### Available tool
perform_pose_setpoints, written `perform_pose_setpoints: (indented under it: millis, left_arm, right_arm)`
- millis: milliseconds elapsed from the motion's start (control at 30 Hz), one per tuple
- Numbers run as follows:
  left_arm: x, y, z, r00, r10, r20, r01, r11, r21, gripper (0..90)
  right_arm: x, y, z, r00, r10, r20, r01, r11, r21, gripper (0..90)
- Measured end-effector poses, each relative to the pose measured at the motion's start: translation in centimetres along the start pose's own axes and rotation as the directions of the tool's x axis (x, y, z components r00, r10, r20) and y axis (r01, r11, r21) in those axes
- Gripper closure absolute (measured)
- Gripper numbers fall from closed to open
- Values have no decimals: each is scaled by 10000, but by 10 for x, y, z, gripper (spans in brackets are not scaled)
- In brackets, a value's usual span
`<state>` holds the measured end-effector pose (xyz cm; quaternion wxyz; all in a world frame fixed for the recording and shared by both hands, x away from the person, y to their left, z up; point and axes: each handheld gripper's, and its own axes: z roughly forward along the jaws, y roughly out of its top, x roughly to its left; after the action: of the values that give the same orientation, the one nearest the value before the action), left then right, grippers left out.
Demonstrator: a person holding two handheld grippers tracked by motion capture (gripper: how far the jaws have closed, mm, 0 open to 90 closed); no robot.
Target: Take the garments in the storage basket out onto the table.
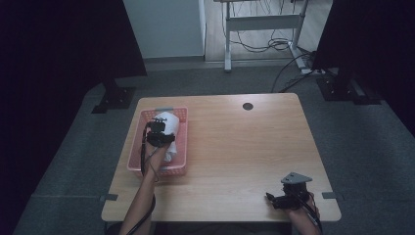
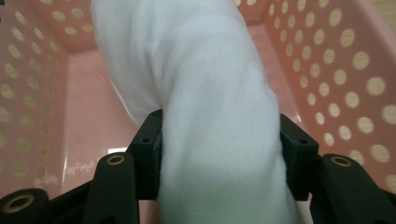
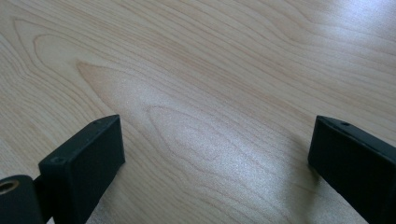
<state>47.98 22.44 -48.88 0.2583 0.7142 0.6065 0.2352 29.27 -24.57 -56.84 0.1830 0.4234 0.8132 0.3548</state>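
L gripper (image 2: 219,140): both black jaws clamp a white cloth (image 2: 205,93), one pad pressed into each side of it; the fabric bulges between and above them. The cloth looks soft and knit, bunched into a thick roll that runs from the bottom of the left gripper view up past its top edge. Around it sits a pink basket (image 2: 336,70) w/ round holes in its walls; its smooth pink floor shows to the left of the cloth. Whether the cloth's lower end touches that floor can't be told.

In the high view the L gripper (image 1: 159,133) is over the pink basket (image 1: 138,147), w/ the white cloth (image 1: 169,122) showing around and beyond it, inside the basket walls. A forearm comes up from the bottom edge to that gripper, cable trailing beside it. The basket stands on the left part of a light wood table (image 1: 235,147), close to its left edge.

R gripper (image 3: 217,149): jaws spread wide, nothing between them, bare wood grain of the table (image 3: 210,70) underneath. In the high view the R gripper (image 1: 271,197) is at the table's near right corner, grey three-cornered plate on top, well apart from the basket.

Farther back, a round dark grommet (image 1: 247,105) sits in the tabletop near its far edge.
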Motion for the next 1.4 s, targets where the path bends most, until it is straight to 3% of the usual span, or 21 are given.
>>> perform_pose_setpoints:
  millis: [367, 667, 933, 1100, 1400]
  left_arm:
    - [-5, 6, -20, 9988, -279, 397, 299, 9982, -522, 458]
    - [-15, 20, -52, 9989, -82, 455, 142, 9911, -1326, 458]
    - [-36, 32, -68, 9943, 85, 1065, 107, 9839, -1785, 458]
    - [-56, 35, -65, 9882, 75, 1529, 189, 9851, -1709, 457]
    - [-90, 34, -55, 9851, 124, 1717, 175, 9851, -1714, 457]
  right_arm:
    - [0, 0, 0, 10000, 1, 0, -1, 10000, 1, 34]
    - [0, 0, 0, 10000, 0, 0, 0, 10000, 4, 34]
    - [0, 0, 0, 10000, -1, 0, 1, 10000, 2, 34]
    - [0, 0, 0, 10000, 0, 0, 0, 10000, 2, 34]
    - [0, 0, 0, 10000, -2, -3, 2, 10000, 3, 34]
